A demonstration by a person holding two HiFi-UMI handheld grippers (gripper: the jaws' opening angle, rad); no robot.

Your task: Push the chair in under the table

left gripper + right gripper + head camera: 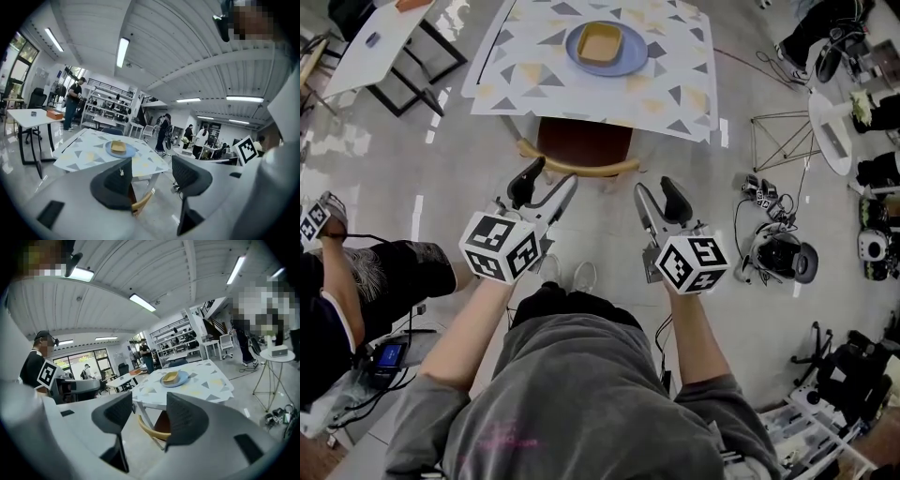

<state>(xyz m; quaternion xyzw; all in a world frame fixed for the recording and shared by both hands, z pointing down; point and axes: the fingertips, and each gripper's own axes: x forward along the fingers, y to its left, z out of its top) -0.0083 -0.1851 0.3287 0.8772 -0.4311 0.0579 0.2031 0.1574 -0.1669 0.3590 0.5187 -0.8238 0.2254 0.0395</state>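
Observation:
The chair (pixel 584 142) has a brown seat and a curved yellow wooden back; it stands mostly tucked under the table (pixel 544 66), which wears a triangle-patterned cloth. My left gripper (pixel 551 178) hovers just in front of the chair back, jaws open and empty. My right gripper (pixel 654 190) hangs beside it to the right, also open with nothing between its fingers. In the left gripper view the chair back (pixel 143 202) shows below the table (pixel 84 152), between the jaws of the gripper (pixel 152 176). The right gripper (pixel 149 416) frames the chair back (pixel 152 430) too.
A blue plate with a yellow bowl (pixel 605 47) sits on the table. Another person (pixel 356 281) stands at the left. A white desk (pixel 375 42) is at the far left, a wire stand (pixel 783 141) and cabled gear (pixel 778 253) on the floor at the right.

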